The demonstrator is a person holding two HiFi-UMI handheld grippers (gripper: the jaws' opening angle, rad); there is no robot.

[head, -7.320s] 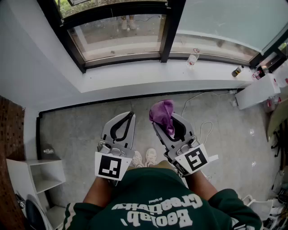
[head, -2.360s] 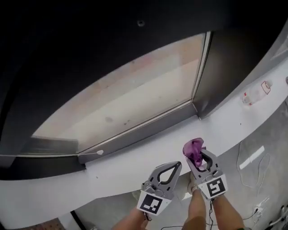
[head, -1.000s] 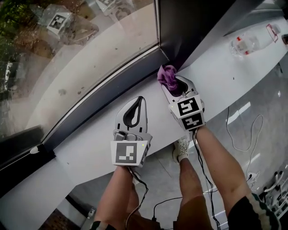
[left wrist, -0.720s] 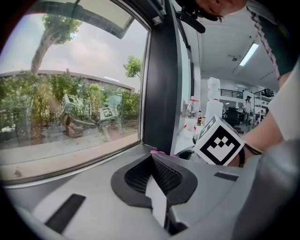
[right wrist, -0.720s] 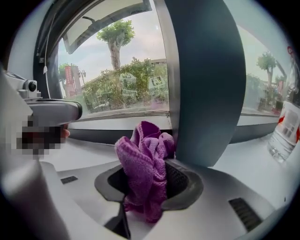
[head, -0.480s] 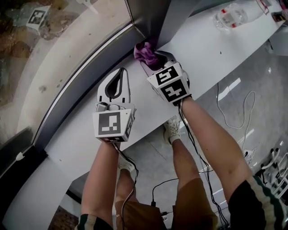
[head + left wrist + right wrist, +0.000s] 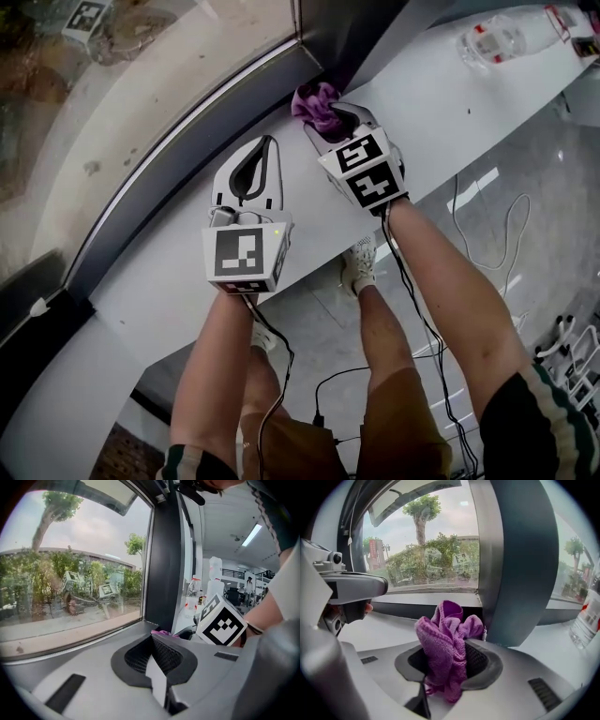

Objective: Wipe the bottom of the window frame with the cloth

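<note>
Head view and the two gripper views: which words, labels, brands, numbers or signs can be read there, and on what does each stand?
No word or number is readable.
On the cubes of the left gripper and the right gripper: black-and-white square markers, patterns only, no letters.
On the bottle: a red label, too blurred to read.
On the red panels outdoors: too small to read.
On the cloth in the right jaws: no print.

Both forearms stretched forward toward window frame (image 7: 178, 159). Right gripper (image 7: 328, 111) clamped on purple cloth (image 7: 315, 99), cloth bunch up against the frame's lower corner. Left gripper (image 7: 263, 142) just beside right one, jaws together with nothing between, tips short of the frame, not touching it.
</note>
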